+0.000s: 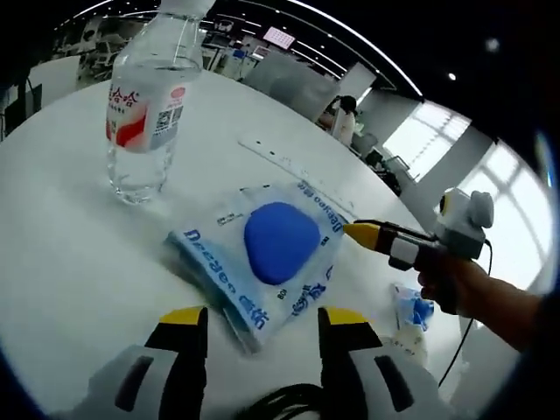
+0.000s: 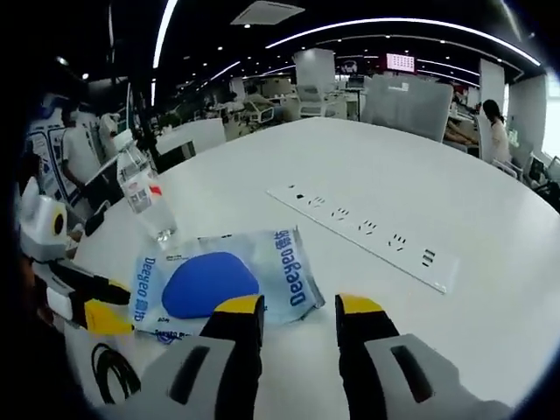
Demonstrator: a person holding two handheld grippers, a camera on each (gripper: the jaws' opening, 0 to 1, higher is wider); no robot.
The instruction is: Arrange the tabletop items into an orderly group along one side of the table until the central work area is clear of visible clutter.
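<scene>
A blue and white tissue packet (image 1: 262, 254) lies flat on the white table (image 1: 61, 254). Its near corner reaches between the jaws of my left gripper (image 1: 262, 322), which stands open and wide just above the tabletop. A clear water bottle (image 1: 140, 105) with a red and white label stands upright beyond the packet, to its left. My right gripper (image 2: 297, 308) is open with nothing between its jaws, close to the packet (image 2: 219, 280) at its right edge. From the other side, the right gripper (image 1: 360, 233) points at the packet's far corner. The bottle (image 2: 147, 201) stands behind the packet.
A long socket strip (image 2: 367, 229) is set flush in the tabletop beyond the packet. A small blue and white wrapper (image 1: 411, 311) lies near the table's edge under the person's hand (image 1: 455, 284). Office desks and chairs (image 2: 394, 105) ring the table.
</scene>
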